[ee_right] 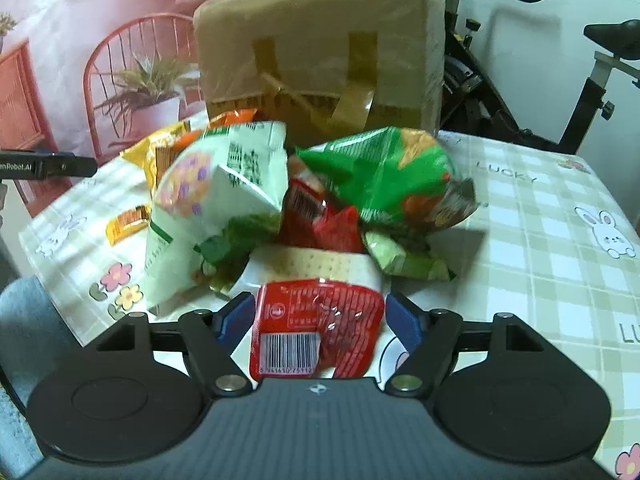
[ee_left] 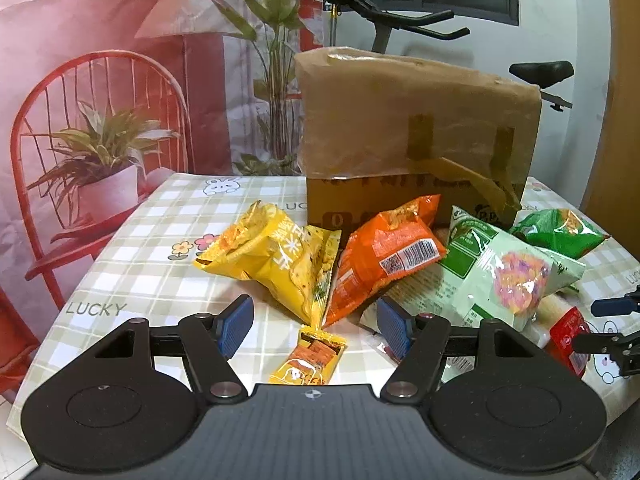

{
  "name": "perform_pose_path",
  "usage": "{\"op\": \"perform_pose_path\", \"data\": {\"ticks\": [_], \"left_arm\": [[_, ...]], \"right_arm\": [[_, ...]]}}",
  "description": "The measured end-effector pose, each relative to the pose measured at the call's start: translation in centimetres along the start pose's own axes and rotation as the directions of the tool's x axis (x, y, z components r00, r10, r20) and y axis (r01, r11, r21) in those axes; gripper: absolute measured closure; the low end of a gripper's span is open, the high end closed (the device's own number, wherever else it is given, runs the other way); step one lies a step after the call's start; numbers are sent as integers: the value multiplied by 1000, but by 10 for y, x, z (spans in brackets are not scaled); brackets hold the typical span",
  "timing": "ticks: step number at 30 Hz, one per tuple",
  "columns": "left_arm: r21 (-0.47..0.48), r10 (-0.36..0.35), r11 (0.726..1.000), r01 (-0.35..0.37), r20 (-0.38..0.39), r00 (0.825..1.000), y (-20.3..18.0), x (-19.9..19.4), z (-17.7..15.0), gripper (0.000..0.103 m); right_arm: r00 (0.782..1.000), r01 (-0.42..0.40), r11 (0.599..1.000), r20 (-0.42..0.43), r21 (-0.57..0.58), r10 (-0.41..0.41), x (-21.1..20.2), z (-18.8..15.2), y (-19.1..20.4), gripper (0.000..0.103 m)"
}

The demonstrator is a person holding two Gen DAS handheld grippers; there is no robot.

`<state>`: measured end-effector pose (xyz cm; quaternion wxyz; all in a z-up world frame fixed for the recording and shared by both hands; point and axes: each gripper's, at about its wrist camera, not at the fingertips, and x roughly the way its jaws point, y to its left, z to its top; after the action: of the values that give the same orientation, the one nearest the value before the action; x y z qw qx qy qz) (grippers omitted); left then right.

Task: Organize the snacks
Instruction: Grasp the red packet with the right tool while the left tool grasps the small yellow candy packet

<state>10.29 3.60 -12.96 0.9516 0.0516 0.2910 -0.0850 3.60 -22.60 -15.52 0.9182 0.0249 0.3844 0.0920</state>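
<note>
Snack packets lie heaped on a checked counter in front of a taped cardboard box. The left tongs hang wide apart and empty above a small yellow packet, with a yellow bag and an orange bag just beyond. The right tongs stand wide either side of a red packet, pads apparently not pressing it; a green bag and a pale green bag crowd behind.

Both wrist cameras closely face the shared snack pile.
</note>
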Motion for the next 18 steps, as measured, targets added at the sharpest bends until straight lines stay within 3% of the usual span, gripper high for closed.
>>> {"op": "perform_pose_path", "data": {"ticks": [4, 8, 18], "left_arm": [[-4, -7, 1000, 7, -11, 1000, 0, 5, -4, 32], [10, -12, 1000, 12, -19, 1000, 0, 7, -9, 32], [2, -26, 1000, 26, -31, 999, 0, 11, -14, 32]], "right_arm": [[1000, 0, 999, -24, 48, 1, 12, -2, -5, 27], [999, 20, 997, -30, 79, -18, 20, -3, -10, 17], [1000, 9, 992, -21, 129, -6, 15, -12, -7, 19]]}}
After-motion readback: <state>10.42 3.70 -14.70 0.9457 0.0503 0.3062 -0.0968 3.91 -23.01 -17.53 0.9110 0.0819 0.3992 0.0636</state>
